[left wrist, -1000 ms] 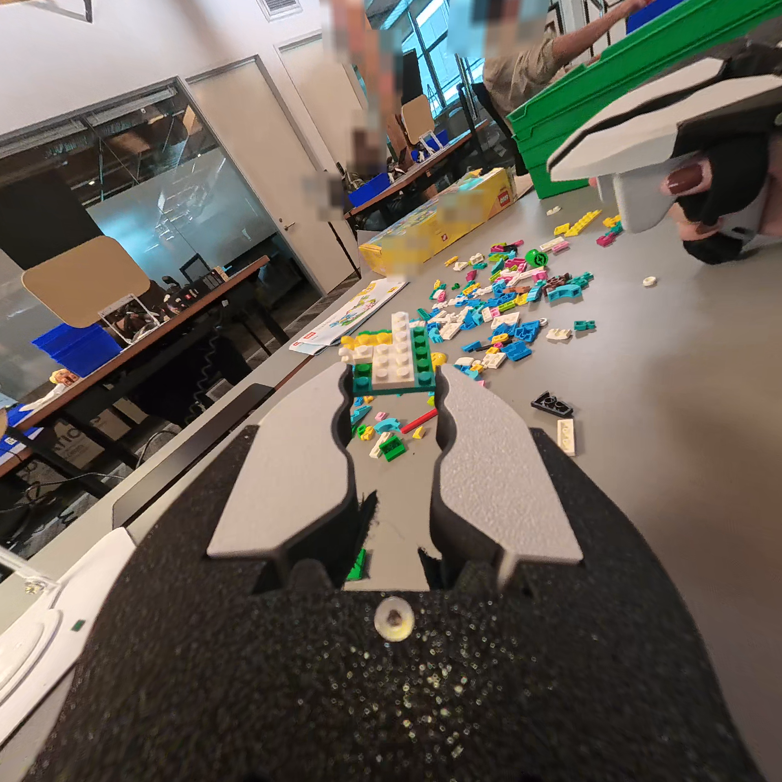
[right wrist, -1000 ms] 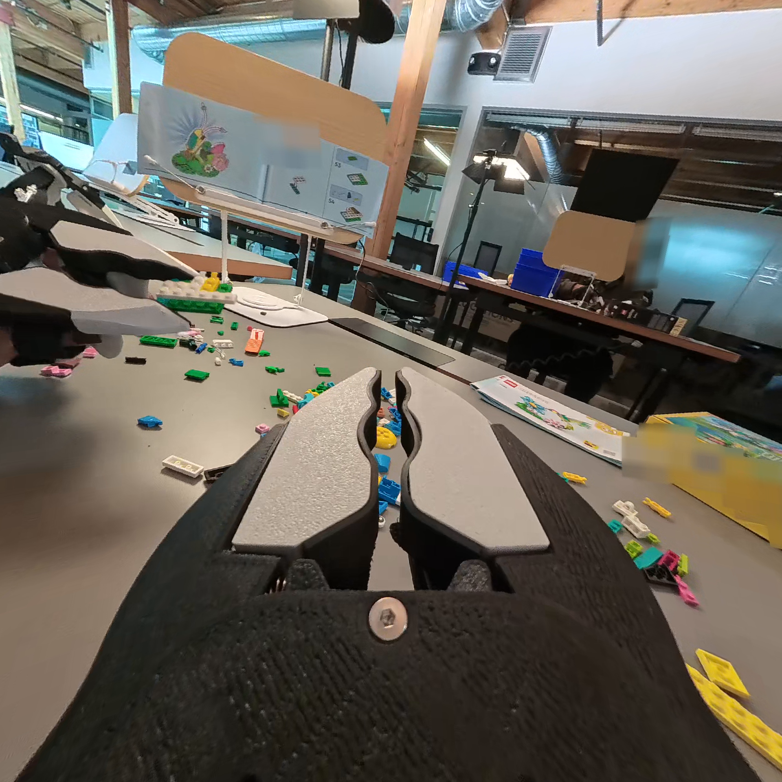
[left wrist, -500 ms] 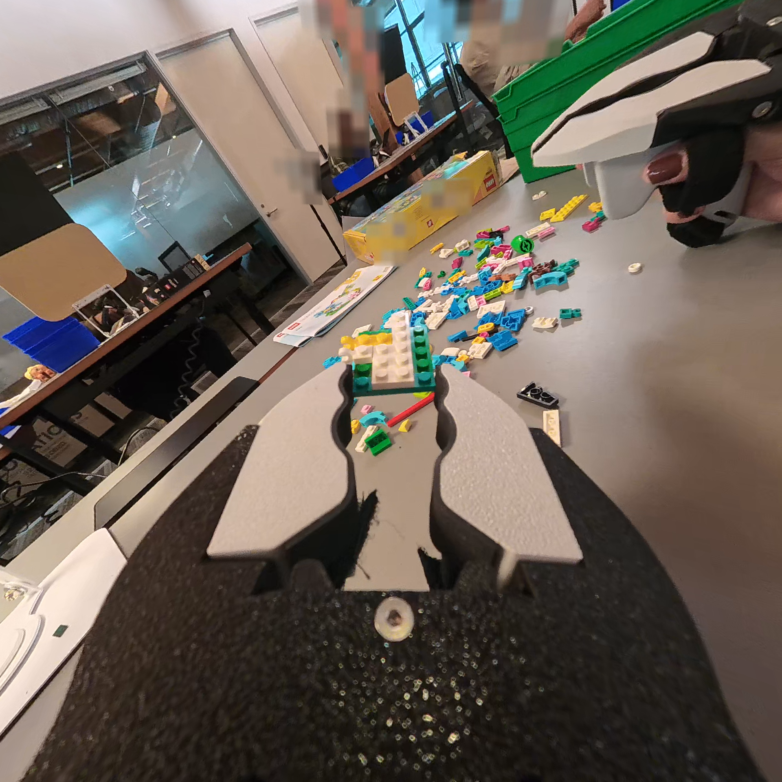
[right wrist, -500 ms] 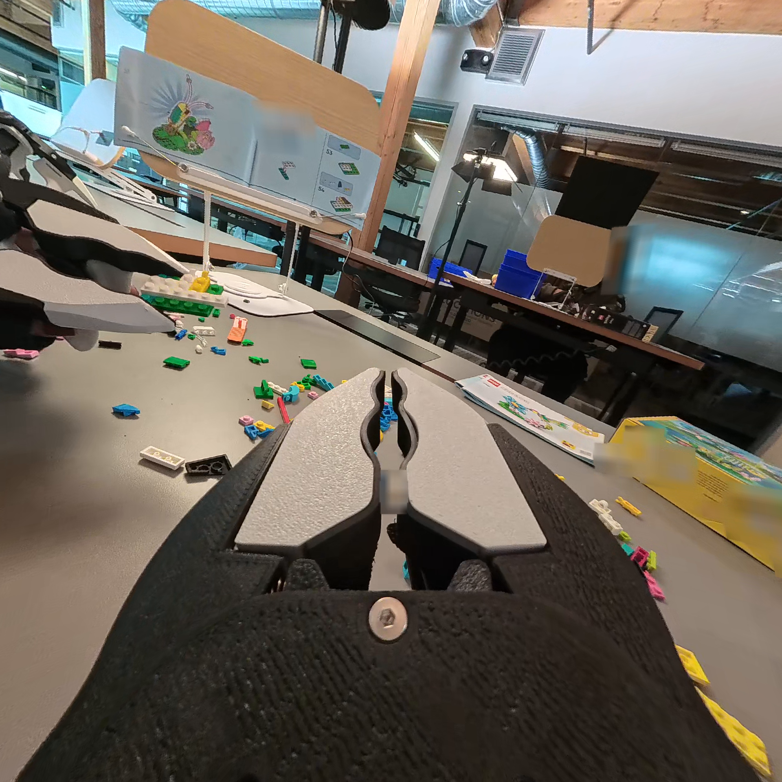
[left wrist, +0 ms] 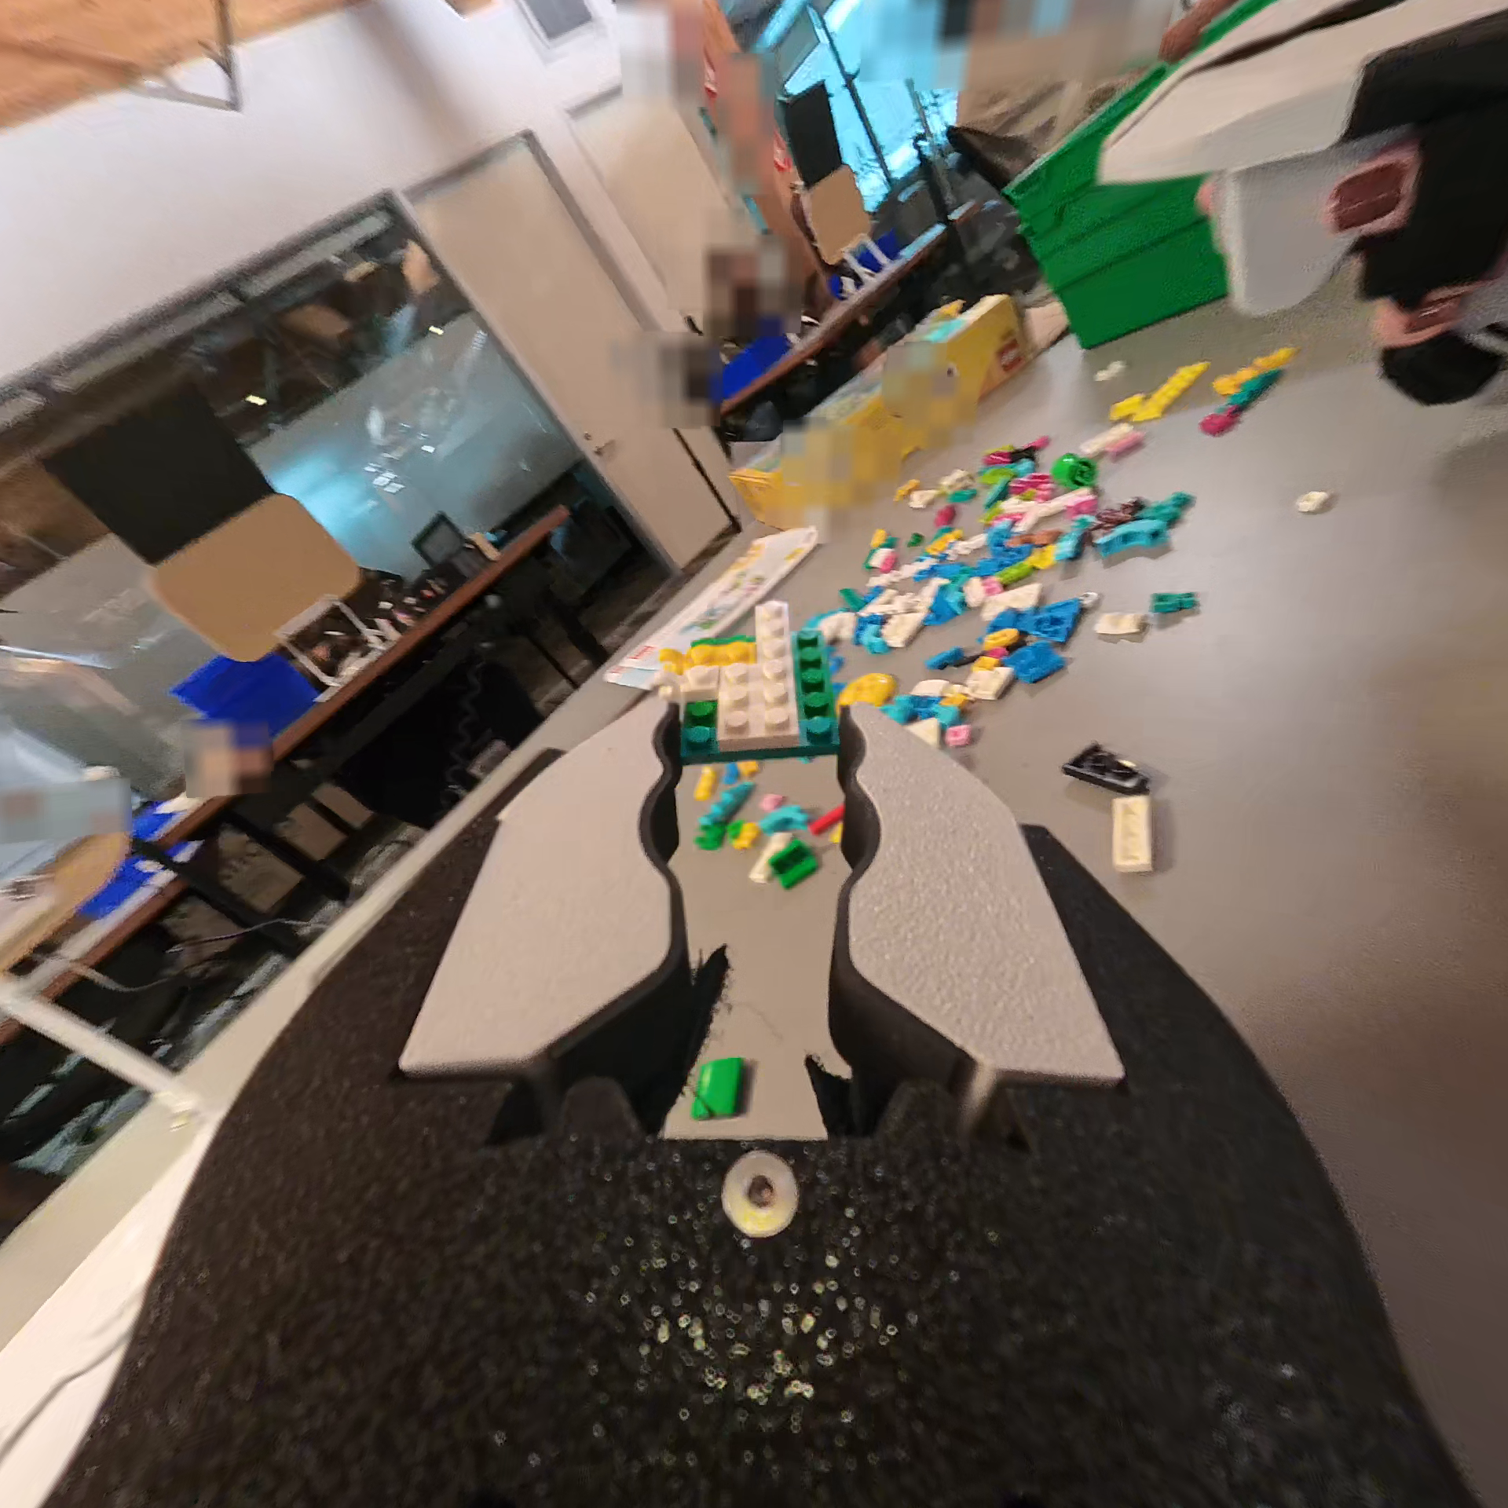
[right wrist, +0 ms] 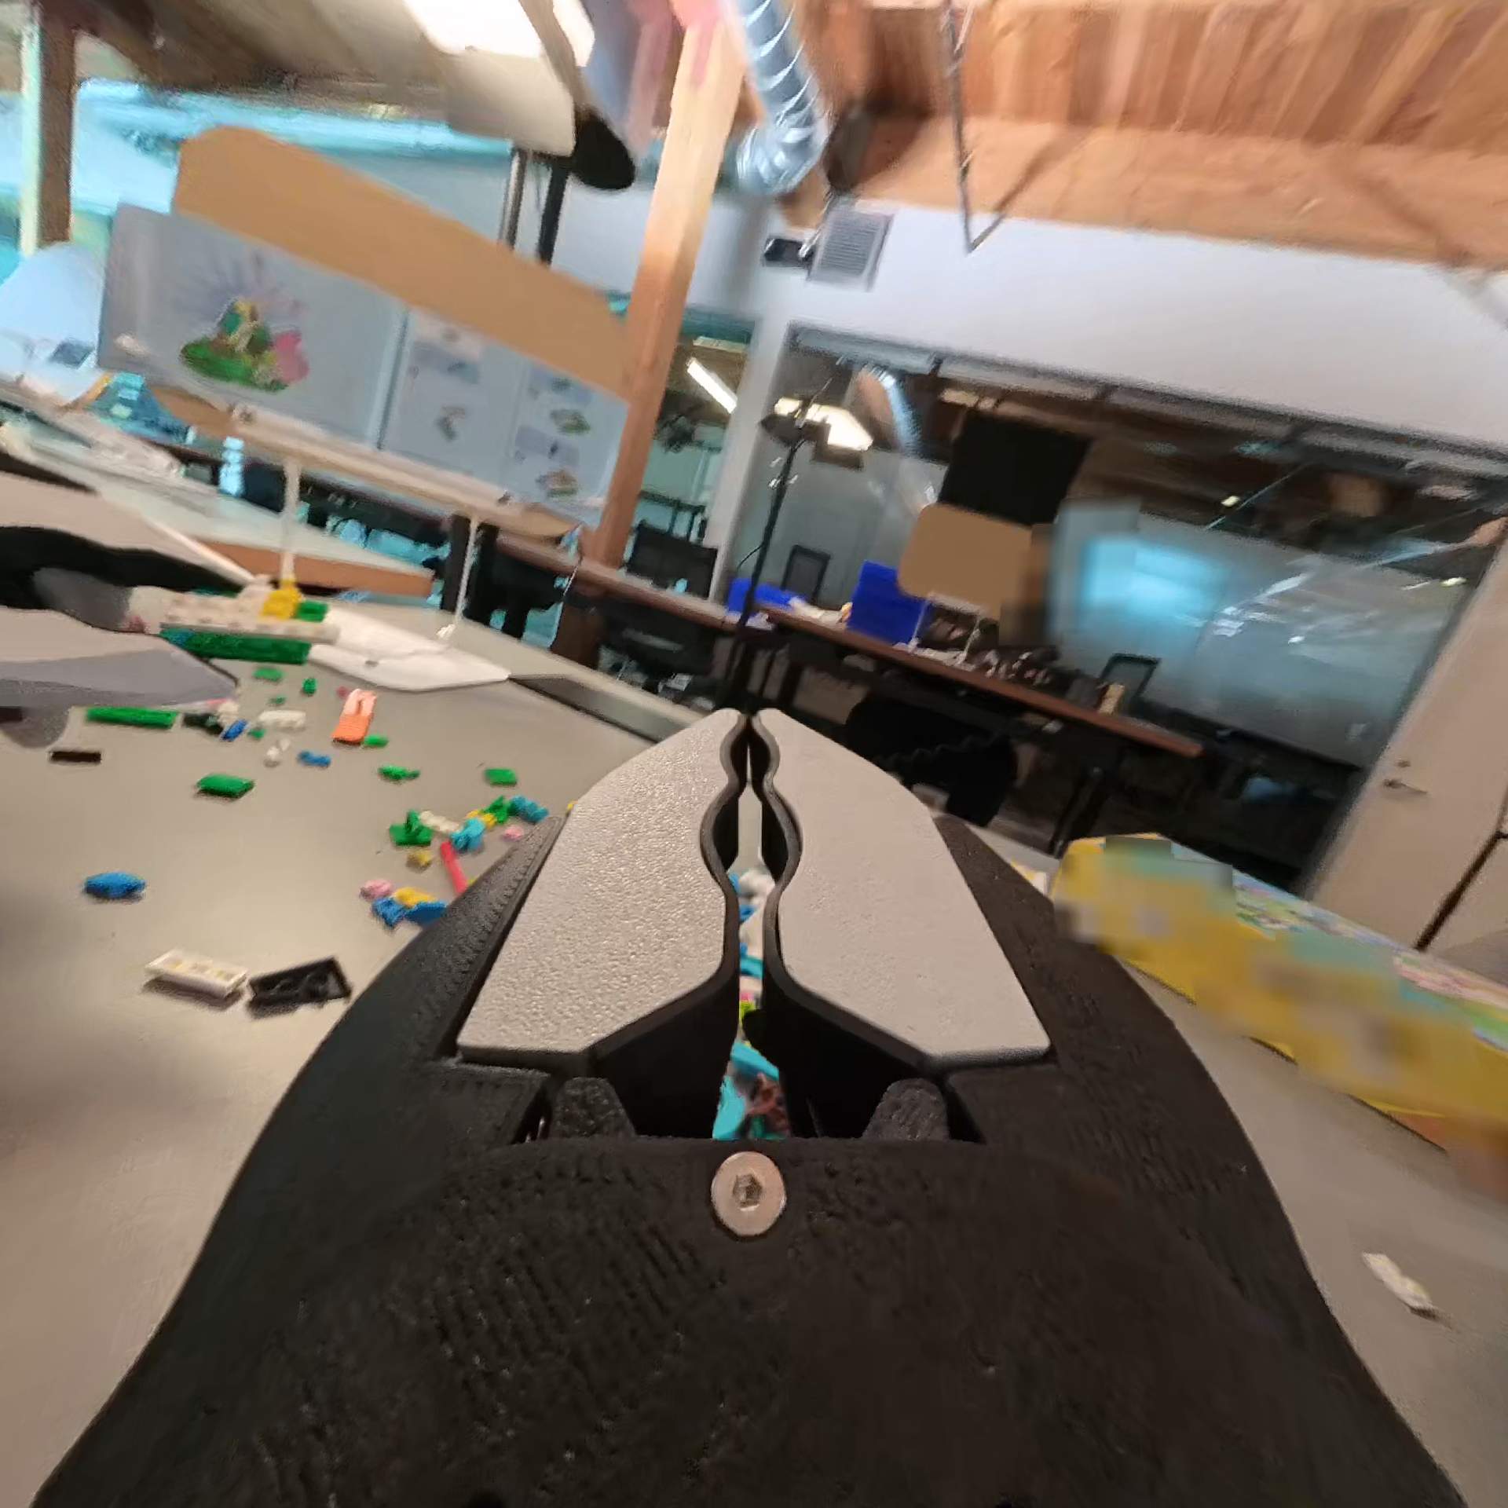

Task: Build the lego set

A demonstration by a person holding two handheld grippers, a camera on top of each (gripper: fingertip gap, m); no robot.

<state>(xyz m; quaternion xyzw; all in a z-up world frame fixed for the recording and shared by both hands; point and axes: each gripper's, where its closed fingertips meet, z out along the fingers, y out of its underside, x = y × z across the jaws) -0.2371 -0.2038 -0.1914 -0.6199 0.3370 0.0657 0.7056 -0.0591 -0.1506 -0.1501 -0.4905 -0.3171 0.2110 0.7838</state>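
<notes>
My left gripper (left wrist: pixel 759 747) is shut on a partly built lego assembly (left wrist: pixel 755 694): a green base plate with white and yellow bricks on top, held above the grey table (left wrist: pixel 1306 898). In the right wrist view the same assembly (right wrist: pixel 245 624) and left gripper (right wrist: pixel 114 645) show at the far left. My right gripper (right wrist: pixel 749 725) is shut, its tips touch, and nothing shows between them. It is above the loose bricks and also appears at the top right of the left wrist view (left wrist: pixel 1159 139), held by a hand.
A pile of loose coloured bricks (left wrist: pixel 1004 571) covers the table's middle. A black piece (left wrist: pixel 1106 771) and a white plate (left wrist: pixel 1133 832) lie apart. A yellow box (right wrist: pixel 1306 979), green bins (left wrist: pixel 1126 237), a flat booklet (left wrist: pixel 734 587) and an instruction sheet on a stand (right wrist: pixel 343 359) surround them. The tips of one gripper are about 20 cm away from the tips of the other.
My right gripper closed its small gap fully and tilted upward, rising away in the left view. My left gripper kept hold of the assembly and shifted; both views are motion-blurred.
</notes>
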